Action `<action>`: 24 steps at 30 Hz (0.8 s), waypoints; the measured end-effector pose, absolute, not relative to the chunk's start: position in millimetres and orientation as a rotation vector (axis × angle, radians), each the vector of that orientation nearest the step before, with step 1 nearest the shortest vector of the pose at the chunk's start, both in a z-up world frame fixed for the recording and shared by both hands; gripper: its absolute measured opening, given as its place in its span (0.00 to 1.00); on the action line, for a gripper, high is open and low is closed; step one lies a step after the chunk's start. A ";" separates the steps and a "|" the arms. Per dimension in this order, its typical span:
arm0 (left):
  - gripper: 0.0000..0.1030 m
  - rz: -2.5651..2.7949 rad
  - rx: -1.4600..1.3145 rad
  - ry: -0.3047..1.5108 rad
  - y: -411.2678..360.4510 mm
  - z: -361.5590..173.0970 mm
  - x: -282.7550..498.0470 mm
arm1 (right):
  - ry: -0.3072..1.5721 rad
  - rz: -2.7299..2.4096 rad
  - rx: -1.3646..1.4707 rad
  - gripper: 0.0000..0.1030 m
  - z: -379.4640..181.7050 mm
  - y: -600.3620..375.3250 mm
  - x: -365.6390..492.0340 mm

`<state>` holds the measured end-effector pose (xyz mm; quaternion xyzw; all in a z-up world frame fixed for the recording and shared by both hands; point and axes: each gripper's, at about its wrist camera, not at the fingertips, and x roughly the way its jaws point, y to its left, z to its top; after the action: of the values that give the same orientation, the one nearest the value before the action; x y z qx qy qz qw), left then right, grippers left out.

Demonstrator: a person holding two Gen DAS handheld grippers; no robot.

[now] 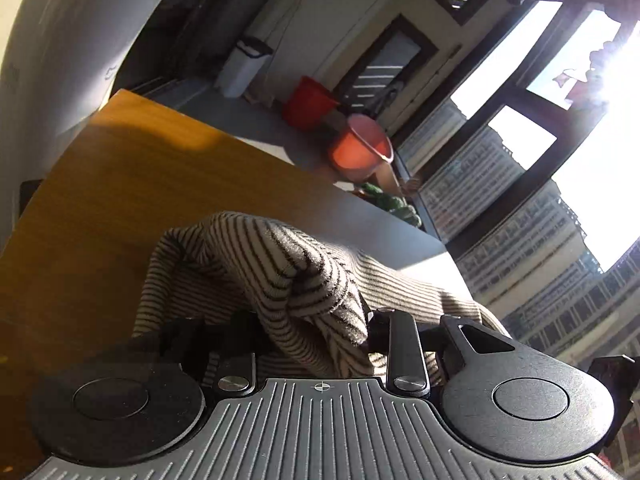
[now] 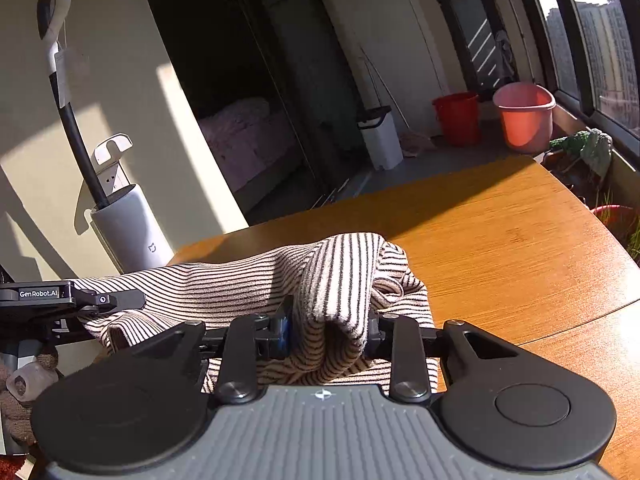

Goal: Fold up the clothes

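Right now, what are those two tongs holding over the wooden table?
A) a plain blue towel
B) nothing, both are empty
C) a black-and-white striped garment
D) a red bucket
C: the left tongs and the right tongs are each closed on a bunched fold of the striped garment, which stretches between them above the wooden table.

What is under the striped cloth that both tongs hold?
Under the striped cloth is the wooden table. The right tongs and the left tongs pinch bunched folds. The cloth covers the table beneath, so anything there stays hidden.
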<state>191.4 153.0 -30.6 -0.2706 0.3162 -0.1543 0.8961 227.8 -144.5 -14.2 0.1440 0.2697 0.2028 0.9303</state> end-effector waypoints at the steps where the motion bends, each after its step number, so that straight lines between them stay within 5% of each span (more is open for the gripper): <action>1: 0.28 -0.333 -0.554 0.643 152.4 -25.5 183.9 | 0.546 0.426 0.302 0.28 -9.8 -147.9 220.8; 13: 0.32 -0.406 -0.550 0.704 153.1 -53.2 98.9 | 0.611 0.440 0.251 0.29 -21.6 -157.6 152.9; 17: 0.45 -0.376 -0.550 0.730 162.1 -69.4 88.1 | 0.639 0.391 0.245 0.37 -33.9 -161.0 150.7; 18: 0.48 -0.379 -0.553 0.725 167.2 -68.5 84.2 | 0.636 0.391 0.248 0.42 -32.5 -162.5 149.8; 20: 0.76 -0.349 -0.540 0.692 178.9 -58.9 75.6 | 0.613 0.362 0.229 0.68 -26.9 -166.2 146.2; 21: 0.81 -0.333 -0.532 0.674 184.8 -53.8 71.3 | 0.596 0.354 0.228 0.82 -23.2 -168.5 144.8; 24: 0.88 -0.311 -0.533 0.619 198.0 -34.4 62.1 | 0.545 0.360 0.275 0.87 -9.6 -176.7 142.9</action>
<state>62.1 198.0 -34.4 -0.2582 0.2997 -0.1505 0.9060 142.9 -176.7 -9.6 0.1345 0.2668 0.1765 0.9379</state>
